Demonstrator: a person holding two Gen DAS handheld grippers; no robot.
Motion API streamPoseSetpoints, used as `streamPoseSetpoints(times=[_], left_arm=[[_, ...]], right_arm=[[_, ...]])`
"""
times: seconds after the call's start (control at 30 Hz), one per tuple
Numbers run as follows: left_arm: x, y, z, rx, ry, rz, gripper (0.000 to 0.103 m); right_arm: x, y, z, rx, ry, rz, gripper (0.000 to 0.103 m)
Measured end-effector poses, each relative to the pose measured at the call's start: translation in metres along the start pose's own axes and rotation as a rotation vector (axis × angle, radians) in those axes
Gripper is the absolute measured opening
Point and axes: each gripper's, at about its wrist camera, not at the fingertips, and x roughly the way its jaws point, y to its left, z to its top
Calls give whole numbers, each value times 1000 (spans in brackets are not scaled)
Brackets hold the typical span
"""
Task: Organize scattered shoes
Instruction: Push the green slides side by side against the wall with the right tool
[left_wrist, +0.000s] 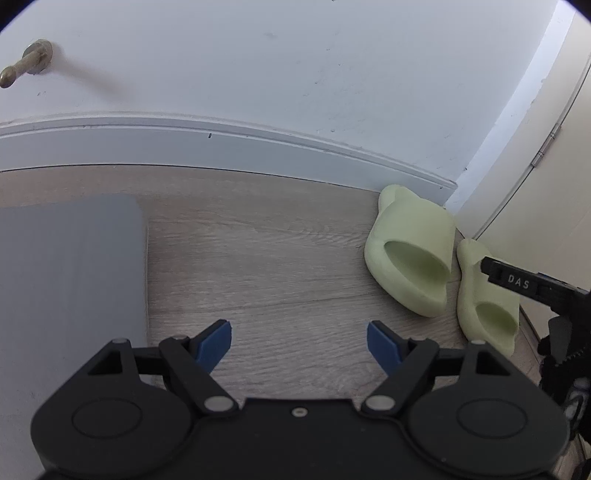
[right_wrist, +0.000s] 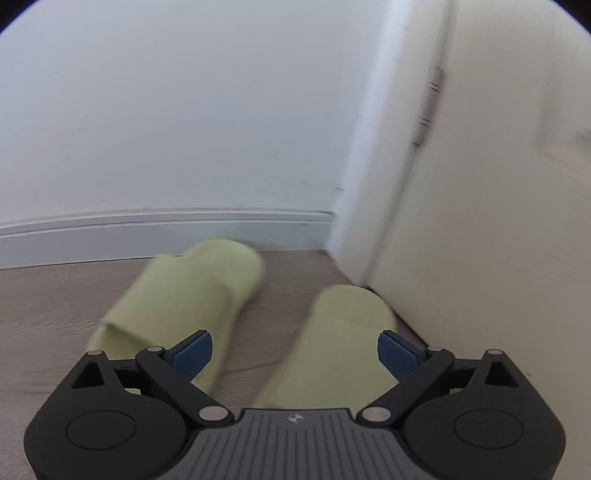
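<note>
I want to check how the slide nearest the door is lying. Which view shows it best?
The left wrist view: that green slide is sharp, its foot opening visible, beside its mate, though the right tongs overlap it. In the right wrist view it is motion-blurred, partly hidden between the open right tongs.

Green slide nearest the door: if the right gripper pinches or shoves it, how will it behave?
The green slide looks like thick moulded foam: probably light, springy under the right gripper. Its broad flat sole should slide on the wood floor, not roll.
</note>
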Motion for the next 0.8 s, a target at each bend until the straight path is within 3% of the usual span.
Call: streamPoseSetpoints(times=[0.07,0.17,0.2,0.3,0.43,0.53,0.57,0.7,0.73,0.8], left_arm=[[0,-2,-1,10,1,-1,81],[0,-2,-1,12,4,-4,81],[0,-2,-1,13,3,-5,81],[1,-1,-1,8,3,-1,81],[2,2,-2,-7,5,0,81],[3,2,-2,-2,5,7,81],[3,2,-2,1,4,10,81],[3,2,0,-5,-2,14,81],[3,3,0,-13,-1,14,81],[3,5,0,-29,1,16,81]], right_arm=[[23,-9,2,20,78,-31,96],[38,-16,1,87,141,0,96],[43,-18,1,110,161,12,91],[35,-17,-5,209,181,-1,89],[17,4,-13,250,222,-56,89],[6,12,-15,280,241,-44,89],[0,14,-15,287,226,-25,89],[-27,35,-9,94,27,14,89],[-26,47,-3,2,5,80,89],[-17,59,7,-15,17,163,90]])
